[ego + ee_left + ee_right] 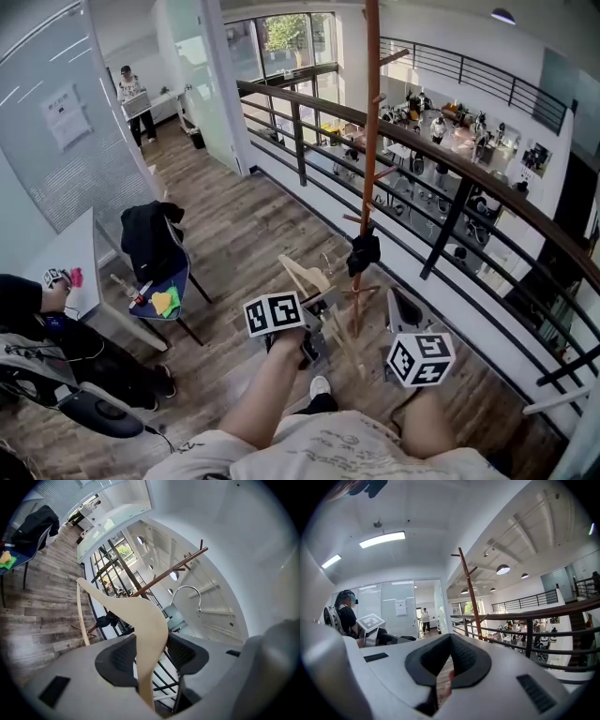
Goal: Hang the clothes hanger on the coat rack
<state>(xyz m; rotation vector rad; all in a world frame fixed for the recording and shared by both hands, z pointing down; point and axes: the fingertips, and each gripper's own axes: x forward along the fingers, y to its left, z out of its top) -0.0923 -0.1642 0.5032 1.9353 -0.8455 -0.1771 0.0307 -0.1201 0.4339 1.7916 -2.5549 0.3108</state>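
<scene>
1. Wooden hanger (140, 616): clamped at one arm between the jaws of left gripper (149, 651), held low, near the foot of coat rack (371, 141)
2. Metal hook (187, 590): free in air, on no peg
3. Right gripper (449, 660): jaws pressed together, nothing held
4. Judged: pick-up done; lift to a peg and hooking-on left to do
</scene>
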